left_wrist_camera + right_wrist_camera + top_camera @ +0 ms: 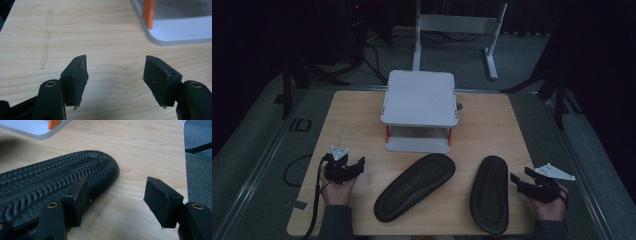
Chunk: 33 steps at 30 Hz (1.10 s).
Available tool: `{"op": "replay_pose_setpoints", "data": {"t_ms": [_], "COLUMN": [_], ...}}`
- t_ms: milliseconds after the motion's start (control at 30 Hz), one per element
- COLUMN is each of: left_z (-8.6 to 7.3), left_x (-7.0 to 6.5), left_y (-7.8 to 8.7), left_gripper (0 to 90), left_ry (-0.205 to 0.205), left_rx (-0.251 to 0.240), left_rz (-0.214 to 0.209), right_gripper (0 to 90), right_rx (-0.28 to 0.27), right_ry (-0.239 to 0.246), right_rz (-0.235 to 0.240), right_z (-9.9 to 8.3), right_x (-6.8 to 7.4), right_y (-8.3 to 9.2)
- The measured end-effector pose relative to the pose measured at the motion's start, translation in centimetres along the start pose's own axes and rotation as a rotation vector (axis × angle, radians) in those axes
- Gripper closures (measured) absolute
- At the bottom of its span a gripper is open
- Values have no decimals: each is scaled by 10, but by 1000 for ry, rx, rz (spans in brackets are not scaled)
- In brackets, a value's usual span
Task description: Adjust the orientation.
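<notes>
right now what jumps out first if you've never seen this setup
Two black slippers lie sole-up on the near half of the wooden table: the left slipper slanted at the centre, the right slipper nearer the right edge. Behind them stands a white two-level stand with orange posts. The left gripper and right gripper flank them, both open and holding nothing.

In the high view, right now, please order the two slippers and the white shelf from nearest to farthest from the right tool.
Counted from the right tool:
1. Right slipper, just beside it.
2. Left slipper, at the table's middle.
3. White shelf, at the far side.
</notes>
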<state>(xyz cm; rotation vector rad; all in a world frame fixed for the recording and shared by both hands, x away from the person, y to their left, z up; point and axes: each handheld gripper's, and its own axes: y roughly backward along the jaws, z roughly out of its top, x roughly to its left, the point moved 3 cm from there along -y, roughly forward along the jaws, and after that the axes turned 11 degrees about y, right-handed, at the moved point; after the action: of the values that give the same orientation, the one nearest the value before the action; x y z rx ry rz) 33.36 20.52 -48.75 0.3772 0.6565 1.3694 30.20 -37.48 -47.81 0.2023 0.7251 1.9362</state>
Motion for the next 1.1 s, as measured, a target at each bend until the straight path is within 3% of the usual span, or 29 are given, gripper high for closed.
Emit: {"op": "replay_pose_setpoints", "data": {"t_ms": [267, 467, 667, 700, 733, 767, 867, 1100], "left_z": [3, 7, 9, 9, 7, 7, 4, -5], "left_x": [-18, -40, -79, -79, -94, -94, -120, -162], "left_y": [16, 29, 39, 39, 40, 40, 40, 36], "left_gripper": [360, 361, 361, 361, 361, 361, 361, 371], "left_ry": [-47, -89, -163, -163, -200, -200, -258, -353], "left_rx": [-28, -56, -53, -53, -44, -44, -24, -9], "left_rz": [-57, -113, -197, -197, -231, -231, -280, -352], "right_gripper": [351, 350, 350, 350, 350, 350, 349, 346], "right_rx": [14, 50, 87, 87, 102, 102, 128, 113], "right_ry": [16, 26, 39, 39, 48, 48, 46, 51], "right_rz": [3, 12, 30, 30, 36, 36, 50, 76], "right_z": [-9, -22, -31, -31, -34, -34, -39, -36], "right_x": [6, 14, 20, 20, 22, 22, 24, 27], "right_y": [11, 14, 12, 12, 10, 10, 6, 5]}}
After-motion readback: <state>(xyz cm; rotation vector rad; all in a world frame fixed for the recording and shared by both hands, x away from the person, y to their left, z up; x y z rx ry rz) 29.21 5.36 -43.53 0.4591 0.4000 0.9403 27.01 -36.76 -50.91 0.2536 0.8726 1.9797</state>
